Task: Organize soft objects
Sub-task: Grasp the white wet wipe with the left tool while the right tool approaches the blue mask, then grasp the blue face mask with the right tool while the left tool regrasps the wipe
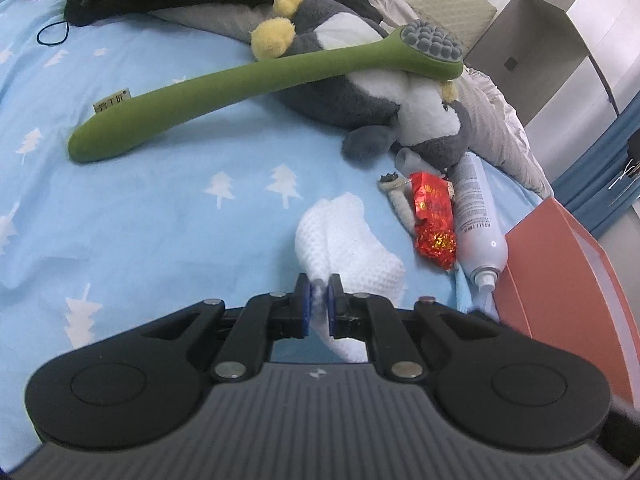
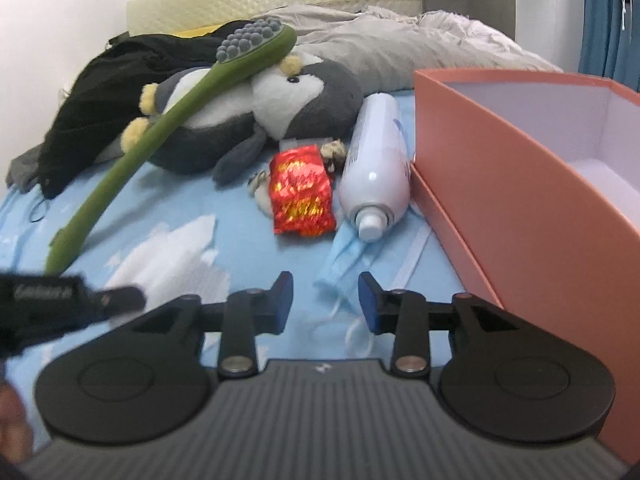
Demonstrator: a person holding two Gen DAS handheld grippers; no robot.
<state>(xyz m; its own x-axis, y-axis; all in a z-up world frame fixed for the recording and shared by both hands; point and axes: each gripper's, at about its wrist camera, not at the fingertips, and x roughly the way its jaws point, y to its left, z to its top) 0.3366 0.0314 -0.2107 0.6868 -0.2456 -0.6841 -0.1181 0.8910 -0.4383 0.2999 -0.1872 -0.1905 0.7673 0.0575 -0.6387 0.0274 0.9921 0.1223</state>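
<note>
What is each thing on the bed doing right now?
Left gripper: shut on the white cloth.
Right gripper: open, holding nothing.
Pink box: open, no lid on.
Green massage stick: propped on the penguin plush.
Spray can: lying down.
Face mask: crumpled flat.

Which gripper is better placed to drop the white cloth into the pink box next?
Left. The left gripper is already shut on the white cloth, with the pink box close to its right. The right gripper is open, above the blue face mask.
</note>
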